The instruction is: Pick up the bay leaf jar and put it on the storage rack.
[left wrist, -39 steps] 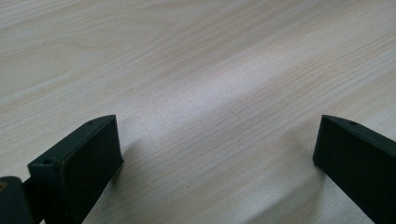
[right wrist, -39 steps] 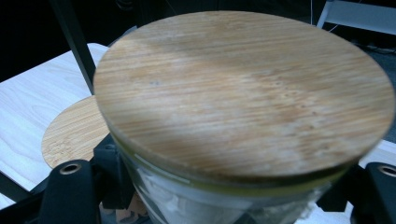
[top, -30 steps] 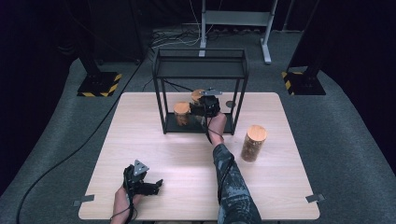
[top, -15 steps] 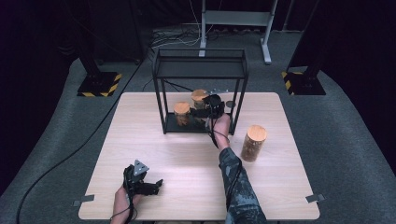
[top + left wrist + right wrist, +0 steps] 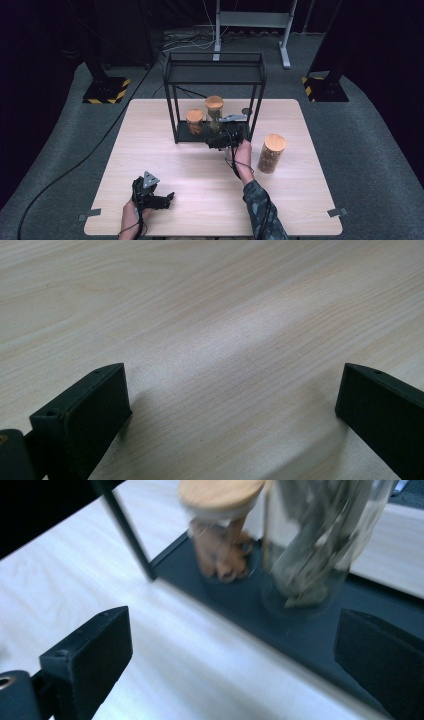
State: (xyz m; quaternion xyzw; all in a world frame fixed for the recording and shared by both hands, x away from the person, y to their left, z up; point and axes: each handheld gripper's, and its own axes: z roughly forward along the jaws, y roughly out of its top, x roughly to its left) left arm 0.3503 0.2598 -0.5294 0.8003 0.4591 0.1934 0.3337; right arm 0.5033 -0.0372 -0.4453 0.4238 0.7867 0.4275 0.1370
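A black wire rack stands at the back of the table. On its bottom shelf stand a short jar and a taller jar, both with wooden lids. My right gripper hovers just in front of the shelf, apart from the tall jar. Its jaws have just been opening and stand open with nothing between them. My left gripper rests open on the near left of the table over bare wood.
A third wooden-lidded jar stands on the table to the right of my right hand. The rack's front left post rises left of the short jar. A cable trails off the table's left side.
My right gripper has let go of the tall jar and drawn back out of the rack toward the person. The left gripper has stayed in place.
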